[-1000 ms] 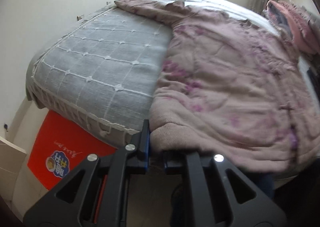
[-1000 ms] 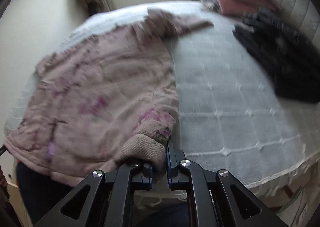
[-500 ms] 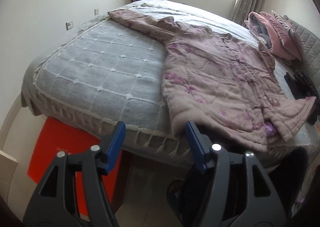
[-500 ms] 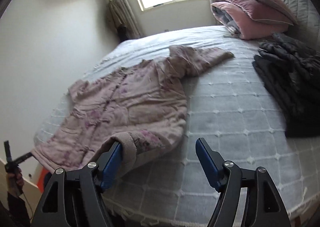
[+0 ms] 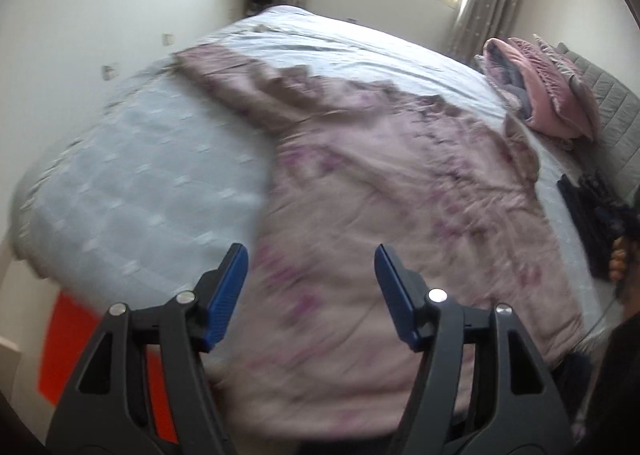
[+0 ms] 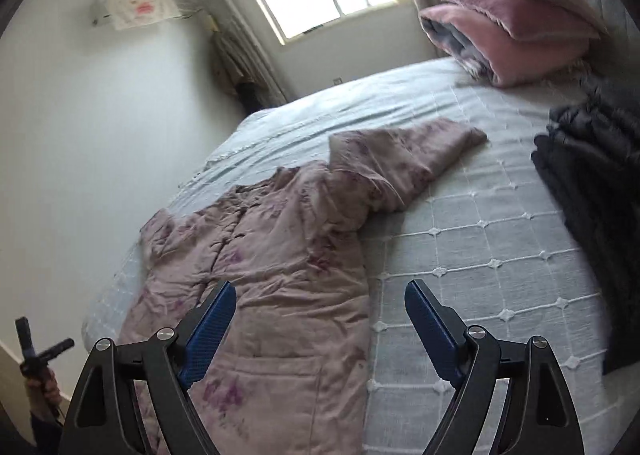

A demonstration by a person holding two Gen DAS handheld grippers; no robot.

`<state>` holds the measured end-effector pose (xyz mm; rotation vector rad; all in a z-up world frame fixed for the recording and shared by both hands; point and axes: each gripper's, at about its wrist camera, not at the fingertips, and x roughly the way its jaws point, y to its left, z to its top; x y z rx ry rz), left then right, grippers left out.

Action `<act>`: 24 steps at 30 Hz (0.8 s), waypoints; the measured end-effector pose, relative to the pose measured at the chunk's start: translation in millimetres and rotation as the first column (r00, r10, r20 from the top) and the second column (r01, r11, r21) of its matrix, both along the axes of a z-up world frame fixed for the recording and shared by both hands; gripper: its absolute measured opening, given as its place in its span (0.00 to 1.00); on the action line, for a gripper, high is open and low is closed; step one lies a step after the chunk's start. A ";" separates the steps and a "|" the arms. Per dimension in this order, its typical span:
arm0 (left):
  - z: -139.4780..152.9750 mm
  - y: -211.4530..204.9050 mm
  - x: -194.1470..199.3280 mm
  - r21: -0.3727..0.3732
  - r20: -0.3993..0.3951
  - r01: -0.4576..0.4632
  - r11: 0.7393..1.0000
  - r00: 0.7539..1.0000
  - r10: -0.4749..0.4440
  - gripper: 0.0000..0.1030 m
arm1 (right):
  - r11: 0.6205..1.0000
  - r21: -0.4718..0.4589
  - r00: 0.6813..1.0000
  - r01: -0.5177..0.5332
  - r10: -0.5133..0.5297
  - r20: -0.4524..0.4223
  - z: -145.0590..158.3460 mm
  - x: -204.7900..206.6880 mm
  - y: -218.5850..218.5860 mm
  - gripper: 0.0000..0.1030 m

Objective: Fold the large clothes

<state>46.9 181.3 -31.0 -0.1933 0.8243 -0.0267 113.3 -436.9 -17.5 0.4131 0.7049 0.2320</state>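
BEDROOM | Both the left gripper (image 5: pixel 311 287) and right gripper (image 6: pixel 320 315) now hang released above the bed (image 6: pixel 472 255), having let go of the hem a second ago | pink padded coat (image 6: pixel 280 255) lies spread flat, sleeves out (ready, seemingly, for its first fold).

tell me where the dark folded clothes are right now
In the right wrist view the dark folded clothes lie at the right side of the bed, just below the pink pillows, apart from the pink coat.
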 end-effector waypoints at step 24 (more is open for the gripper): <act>-110.2 -149.4 212.7 -0.185 -0.172 -0.049 0.982 0.985 0.017 0.68 | 0.880 -0.141 0.845 0.453 -0.474 -0.248 -127.8 355.6 -121.1 0.07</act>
